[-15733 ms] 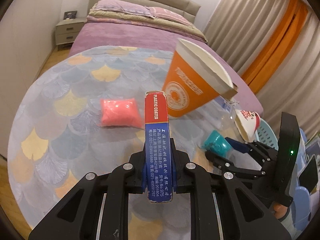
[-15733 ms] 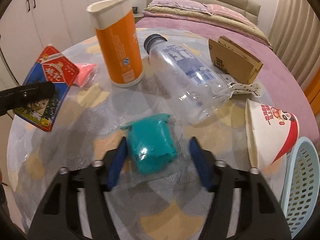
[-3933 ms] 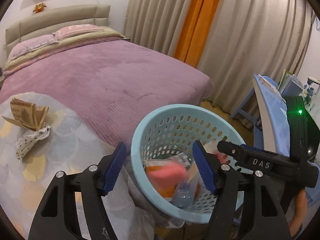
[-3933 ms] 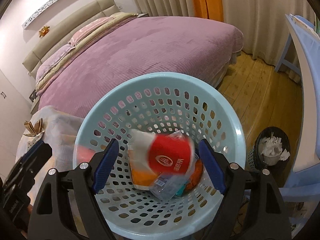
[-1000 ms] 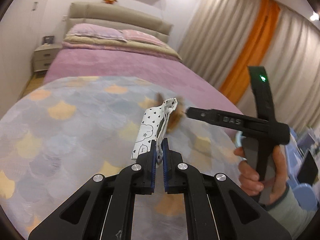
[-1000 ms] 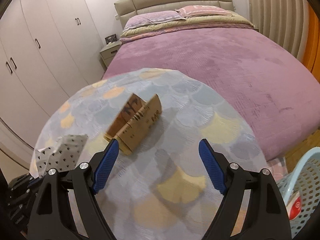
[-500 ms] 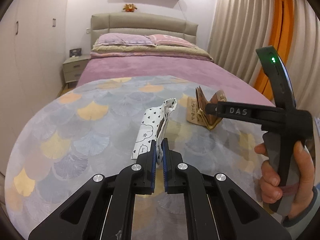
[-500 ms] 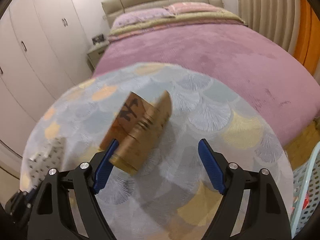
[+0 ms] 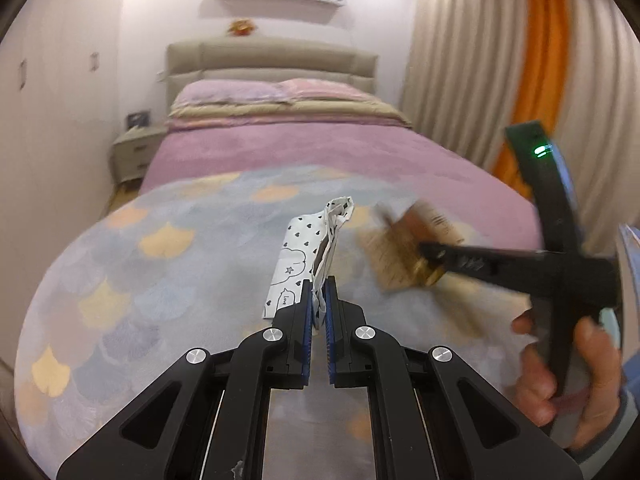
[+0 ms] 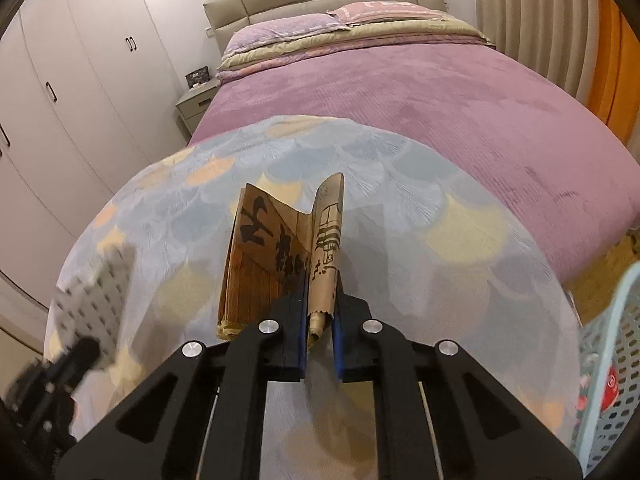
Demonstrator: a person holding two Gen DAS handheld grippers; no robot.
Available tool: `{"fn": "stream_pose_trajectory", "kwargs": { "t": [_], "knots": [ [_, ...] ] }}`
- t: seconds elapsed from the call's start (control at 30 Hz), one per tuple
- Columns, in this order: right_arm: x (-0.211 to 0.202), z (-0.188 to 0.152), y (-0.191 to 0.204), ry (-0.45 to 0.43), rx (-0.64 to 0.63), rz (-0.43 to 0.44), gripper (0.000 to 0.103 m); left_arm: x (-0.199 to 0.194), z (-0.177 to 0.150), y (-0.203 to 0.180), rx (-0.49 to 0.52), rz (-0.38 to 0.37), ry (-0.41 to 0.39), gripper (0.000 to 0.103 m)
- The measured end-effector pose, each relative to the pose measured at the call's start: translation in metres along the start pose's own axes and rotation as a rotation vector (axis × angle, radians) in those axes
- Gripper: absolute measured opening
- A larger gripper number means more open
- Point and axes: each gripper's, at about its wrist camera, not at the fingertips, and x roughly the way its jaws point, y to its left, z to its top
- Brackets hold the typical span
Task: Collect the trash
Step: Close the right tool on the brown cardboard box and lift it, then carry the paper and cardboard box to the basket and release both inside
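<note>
My left gripper [image 9: 318,300] is shut on a white paper wrapper [image 9: 308,248] printed with small black hearts, which sticks up from the jaws over the round table [image 9: 160,264]. My right gripper [image 10: 320,308] is shut on one flap of a folded brown paper bag [image 10: 276,256] with black lettering. In the left wrist view that bag [image 9: 404,248] appears blurred to the right of the wrapper, held by the right gripper in a person's hand [image 9: 568,364]. The wrapper [image 10: 94,300] shows blurred at the left of the right wrist view.
The table wears a cloth with blue and yellow scales [image 10: 460,240]. Behind it is a purple bed [image 10: 440,92]. A light blue perforated basket [image 10: 608,360] with trash stands at the table's right edge. White wardrobes [image 10: 80,60] line the left; curtains [image 9: 500,92] hang at right.
My right gripper's jaws have closed on the brown paper bag, which they stood open around before. The left gripper has shifted with the wrapper still pinched in it.
</note>
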Motion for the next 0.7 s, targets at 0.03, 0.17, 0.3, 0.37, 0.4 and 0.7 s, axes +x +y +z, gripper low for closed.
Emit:
{"fn": "stream_pose_trajectory", "kwargs": {
  "t": [0.03, 0.17, 0.3, 0.37, 0.4, 0.7],
  "knots": [
    [-0.005, -0.002, -0.002, -0.004, 0.002, 0.003, 0.006, -0.002, 0.001, -0.006, 0.008, -0.011, 0.0, 0.004],
    [-0.034, -0.015, -0.019, -0.032, 0.022, -0.015, 0.006, -0.005, 0.005, -0.031, 0.026, -0.047, 0.014, 0.004],
    [-0.069, -0.023, -0.044, -0.065, 0.059, -0.049, 0.006, -0.014, 0.013, -0.056, 0.052, -0.092, -0.005, 0.004],
    [-0.084, -0.026, -0.054, -0.082, 0.075, -0.07, 0.006, -0.024, 0.021, -0.075, 0.089, -0.09, -0.031, 0.004],
    [-0.096, -0.028, -0.062, -0.098, 0.089, -0.079, 0.006, -0.029, 0.025, -0.083, 0.104, -0.103, -0.045, 0.004],
    [-0.18, -0.048, -0.134, -0.216, 0.201, -0.214, 0.006, -0.043, 0.059, -0.168, 0.184, -0.32, -0.071, 0.004]
  ]
}}
